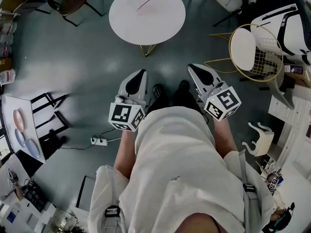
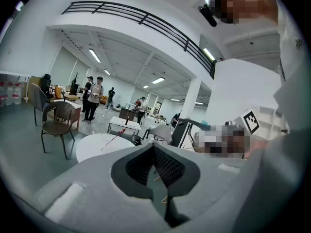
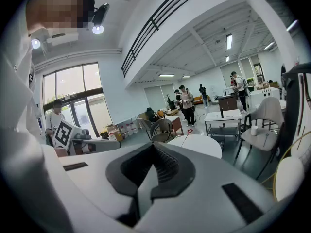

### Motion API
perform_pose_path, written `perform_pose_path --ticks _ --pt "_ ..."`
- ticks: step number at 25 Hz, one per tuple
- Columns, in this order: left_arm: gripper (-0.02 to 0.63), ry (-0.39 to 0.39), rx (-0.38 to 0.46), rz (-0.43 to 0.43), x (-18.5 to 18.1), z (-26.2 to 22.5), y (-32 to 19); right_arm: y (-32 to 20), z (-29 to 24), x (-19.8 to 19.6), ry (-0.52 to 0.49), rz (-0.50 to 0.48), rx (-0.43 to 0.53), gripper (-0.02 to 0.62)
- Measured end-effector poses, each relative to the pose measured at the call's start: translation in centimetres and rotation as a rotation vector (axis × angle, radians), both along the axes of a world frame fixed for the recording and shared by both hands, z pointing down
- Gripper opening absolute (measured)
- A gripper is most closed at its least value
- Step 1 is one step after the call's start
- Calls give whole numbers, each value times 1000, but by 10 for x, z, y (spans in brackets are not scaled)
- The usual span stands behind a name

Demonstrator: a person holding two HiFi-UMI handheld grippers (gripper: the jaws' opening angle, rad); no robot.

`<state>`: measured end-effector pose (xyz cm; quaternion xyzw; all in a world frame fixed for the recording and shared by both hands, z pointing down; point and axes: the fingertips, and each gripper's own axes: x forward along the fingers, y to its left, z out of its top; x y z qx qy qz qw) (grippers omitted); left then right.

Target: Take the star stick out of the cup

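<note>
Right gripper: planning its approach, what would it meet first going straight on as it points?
Likely the round white table ahead of the right gripper; nothing nearer shows, though depth is unclear.

Left gripper juts forward, tipped slightly down, jaws pressed together on nothing. Right gripper sits beside it, level with it, jaws likewise closed and empty, forearms bent.

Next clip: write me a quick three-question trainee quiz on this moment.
1. True or false: the left gripper is holding the star stick.
2. Where is the star stick? A) at the round white table; B) on the floor by the feet; C) on the wire chair.
3. Fill in: the jaws of the left gripper and of the right gripper are both ____.
Key: 1 false; 2 A; 3 shut.
</note>
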<state>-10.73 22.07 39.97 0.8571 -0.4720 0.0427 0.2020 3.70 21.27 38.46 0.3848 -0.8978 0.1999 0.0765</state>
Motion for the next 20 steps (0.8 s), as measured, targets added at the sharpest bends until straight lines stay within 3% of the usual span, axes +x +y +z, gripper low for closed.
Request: perform_pose_path --ticks 8,20 --pt "9 -2 9 9 -2 -2 -1 2 -4 -2 14 1 15 5" --pt "9 -16 1 22 -18 4 8 3 2 8 -36 135 -30 6"
